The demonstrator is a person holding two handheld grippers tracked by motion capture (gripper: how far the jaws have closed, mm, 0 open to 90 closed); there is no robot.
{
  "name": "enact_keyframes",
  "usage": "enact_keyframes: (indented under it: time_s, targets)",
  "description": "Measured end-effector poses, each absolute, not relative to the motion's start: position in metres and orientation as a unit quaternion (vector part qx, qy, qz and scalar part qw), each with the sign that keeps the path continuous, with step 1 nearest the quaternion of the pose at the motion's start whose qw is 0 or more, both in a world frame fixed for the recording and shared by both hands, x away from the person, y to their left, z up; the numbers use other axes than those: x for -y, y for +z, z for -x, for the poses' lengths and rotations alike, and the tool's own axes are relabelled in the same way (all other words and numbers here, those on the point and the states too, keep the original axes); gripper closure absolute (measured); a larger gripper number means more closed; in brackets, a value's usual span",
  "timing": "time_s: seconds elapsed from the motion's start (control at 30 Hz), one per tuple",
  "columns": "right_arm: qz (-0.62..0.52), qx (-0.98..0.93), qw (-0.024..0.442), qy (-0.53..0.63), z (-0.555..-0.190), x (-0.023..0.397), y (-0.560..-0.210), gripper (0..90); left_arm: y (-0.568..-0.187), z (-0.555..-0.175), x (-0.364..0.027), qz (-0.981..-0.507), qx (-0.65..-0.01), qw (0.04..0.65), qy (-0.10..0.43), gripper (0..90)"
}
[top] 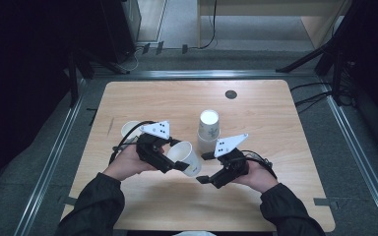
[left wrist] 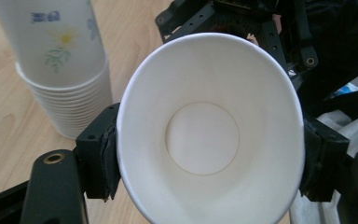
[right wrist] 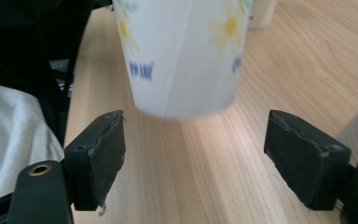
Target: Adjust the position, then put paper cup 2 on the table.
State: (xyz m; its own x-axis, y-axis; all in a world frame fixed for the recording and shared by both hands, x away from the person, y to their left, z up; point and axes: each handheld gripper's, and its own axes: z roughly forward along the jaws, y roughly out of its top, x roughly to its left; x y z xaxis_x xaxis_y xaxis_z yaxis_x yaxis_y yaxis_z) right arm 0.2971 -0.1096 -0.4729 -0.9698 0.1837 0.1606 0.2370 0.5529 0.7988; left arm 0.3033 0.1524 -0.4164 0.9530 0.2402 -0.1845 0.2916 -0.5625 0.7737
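The left tool (top: 176, 162) is clamped on a white paper cup (top: 187, 158), one jaw on each side of the wall just under the rim. In the left gripper view this held cup (left wrist: 209, 135) faces the camera mouth-on, its rim squeezed a little out of round, and its inside is bare white down to the round bottom: nothing is in it. In the high view it lies tipped on its side above the bench (top: 275, 103), mouth toward the left hand (top: 128, 162), base toward the right tool (top: 202, 168).

The right tool stands wide open with nothing between its jaws. In the right gripper view the held cup's flowered wall and base (right wrist: 182, 51) hang just ahead of the two spread pads (right wrist: 102, 154), apart from both.

Just beyond the held cup, a stack of paper cups (top: 208, 132) stands on the bench, nested mouth-down so that the flat white base of the topmost faces up; in the left gripper view the stack (left wrist: 63, 70) shows many rims packed close at its foot and a flower print above.

Beyond the left hand, to the left of the stack, another white cup (top: 129, 130) rests on the bench, half hidden by the tool; its contents cannot be told.

Farther back, beyond the stack, a small dark round disc (top: 231, 94) sits in the bench top.
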Motion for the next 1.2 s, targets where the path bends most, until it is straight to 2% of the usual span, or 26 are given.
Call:
enact_keyframes:
  time_s: [0.43, 0.63, 0.83, 1.2]
  targets:
    - [0.166, 0.883, -0.023, -0.438, -0.296, 0.124, -0.473, 20.6, -0.416, -0.304, -0.164, -0.9, -0.157, 0.406, -0.005, 24.0]
    - [0.184, 0.884, -0.03, -0.43, -0.294, 0.129, -0.473, 20.6, -0.419, -0.303, -0.168, -0.908, -0.159, 0.387, 0.006, 24.0]
    - [0.198, 0.876, -0.043, -0.438, -0.295, 0.134, -0.472, 20.3, -0.418, -0.302, -0.175, -0.906, -0.16, 0.392, 0.006, 24.0]
    - [0.218, 0.876, -0.053, -0.427, -0.292, 0.148, -0.472, 20.3, -0.427, -0.307, -0.2, -0.911, -0.178, 0.373, 0.009, 24.0]
